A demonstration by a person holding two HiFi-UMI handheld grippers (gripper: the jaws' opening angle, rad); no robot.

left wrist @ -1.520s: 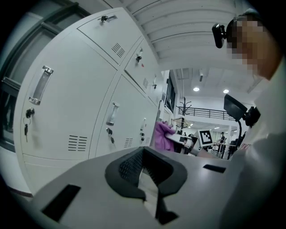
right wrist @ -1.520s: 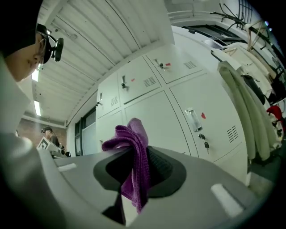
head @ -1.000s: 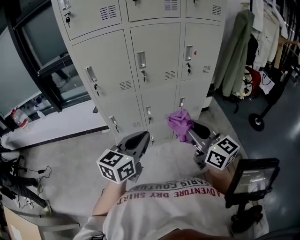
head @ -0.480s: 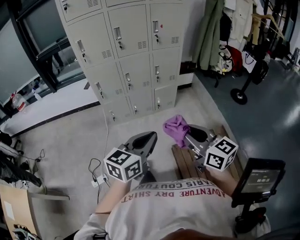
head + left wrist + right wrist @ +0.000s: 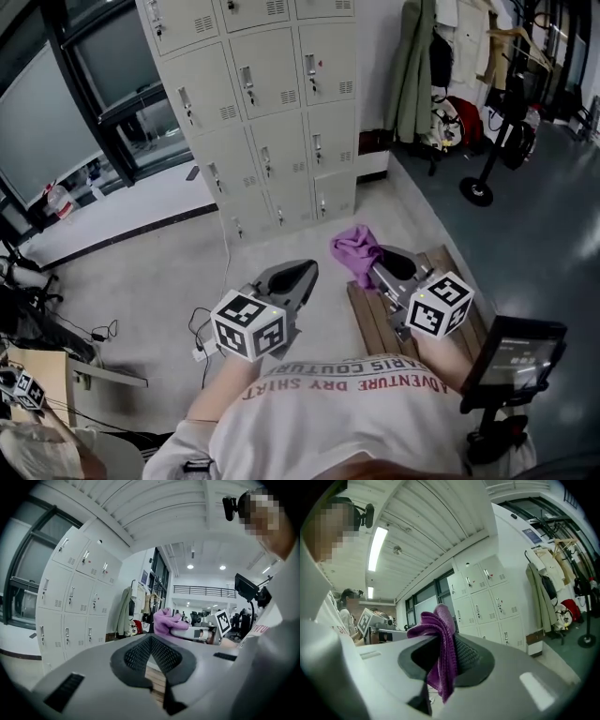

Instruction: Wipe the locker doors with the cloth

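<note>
A purple cloth is bunched in my right gripper, which is shut on it; in the right gripper view the cloth hangs between the closed jaws. My left gripper is shut with nothing in it, and its own view shows the pads pressed together. The grey lockers stand far ahead across the floor, several doors with small handles and vents. Both grippers are held close to my chest, well short of the lockers. The left gripper view also catches the cloth off to its right.
Coats hang on a rack right of the lockers. A wooden pallet lies on the floor under my right gripper. A monitor on a stand is at the lower right. A window wall and cables are at the left.
The lockers have receded from close in front to several steps away as I backed off. Both grippers have stayed in the same pose, the cloth still held.
</note>
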